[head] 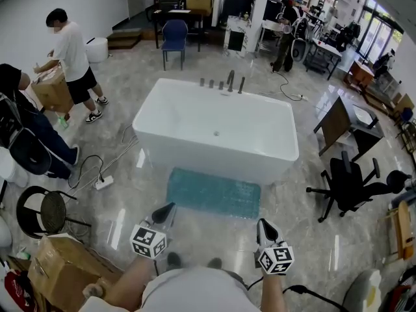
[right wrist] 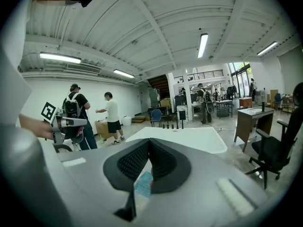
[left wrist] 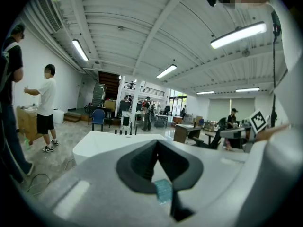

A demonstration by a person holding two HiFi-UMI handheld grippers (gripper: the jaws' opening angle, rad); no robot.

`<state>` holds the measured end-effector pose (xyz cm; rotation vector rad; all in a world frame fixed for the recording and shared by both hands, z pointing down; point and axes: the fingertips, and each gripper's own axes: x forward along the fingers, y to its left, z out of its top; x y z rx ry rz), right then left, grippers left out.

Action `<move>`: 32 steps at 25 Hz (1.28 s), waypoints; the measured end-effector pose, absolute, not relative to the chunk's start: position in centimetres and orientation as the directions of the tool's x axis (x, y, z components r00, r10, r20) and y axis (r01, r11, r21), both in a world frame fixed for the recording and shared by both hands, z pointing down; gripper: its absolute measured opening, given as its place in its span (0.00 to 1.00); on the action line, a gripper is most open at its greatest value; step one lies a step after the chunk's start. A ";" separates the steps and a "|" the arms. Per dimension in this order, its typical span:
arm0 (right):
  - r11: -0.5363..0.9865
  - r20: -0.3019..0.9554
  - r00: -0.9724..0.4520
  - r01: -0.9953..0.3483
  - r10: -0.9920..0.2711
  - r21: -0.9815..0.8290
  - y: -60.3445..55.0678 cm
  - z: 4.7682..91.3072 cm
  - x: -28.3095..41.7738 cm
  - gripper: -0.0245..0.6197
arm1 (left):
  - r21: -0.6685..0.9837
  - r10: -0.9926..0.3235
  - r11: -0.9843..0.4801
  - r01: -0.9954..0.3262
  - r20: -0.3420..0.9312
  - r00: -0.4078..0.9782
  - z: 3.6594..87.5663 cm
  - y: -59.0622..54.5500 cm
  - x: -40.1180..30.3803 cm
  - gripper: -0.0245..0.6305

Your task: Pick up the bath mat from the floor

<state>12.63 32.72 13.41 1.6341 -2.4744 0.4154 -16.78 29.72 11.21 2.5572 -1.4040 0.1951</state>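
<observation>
bath mat [head: 214, 193] flat on floor beside bathtub [head: 216, 135], both jaws closed

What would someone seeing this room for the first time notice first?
The white bathtub standing alone mid-room grabs the eye, with the teal bath mat lying flat along its near side. Nearest the camera, the left gripper and right gripper hover shut and empty, short of the mat. Far left, a person in a white shirt handles a cardboard box.
</observation>
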 end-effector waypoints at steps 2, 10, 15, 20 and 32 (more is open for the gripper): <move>0.372 0.286 -0.388 -0.922 -0.876 -0.112 32.8 13.7 13.3 0.05 | 0.127 -0.821 -0.510 -0.851 0.224 0.525 11.5 29.7 -16.4 0.04; 0.370 0.313 -0.376 -0.925 -0.872 -0.082 33.1 15.0 17.3 0.05 | 0.127 -0.836 -0.469 -0.874 0.256 0.486 12.8 30.5 -13.5 0.04; 0.349 0.331 -0.366 -0.931 -0.870 -0.111 32.4 16.3 20.8 0.05 | 0.123 -0.836 -0.458 -0.881 0.277 0.473 13.7 30.7 -10.7 0.04; 0.378 0.332 -0.395 -0.918 -0.857 -0.120 32.2 17.3 22.9 0.05 | 0.117 -0.838 -0.449 -0.886 0.290 0.463 14.7 30.9 -8.2 0.04; 0.445 0.304 -0.459 -0.888 -0.835 -0.116 32.2 17.5 27.0 0.05 | 0.116 -0.845 -0.424 -0.898 0.304 0.439 15.9 30.8 -3.6 0.04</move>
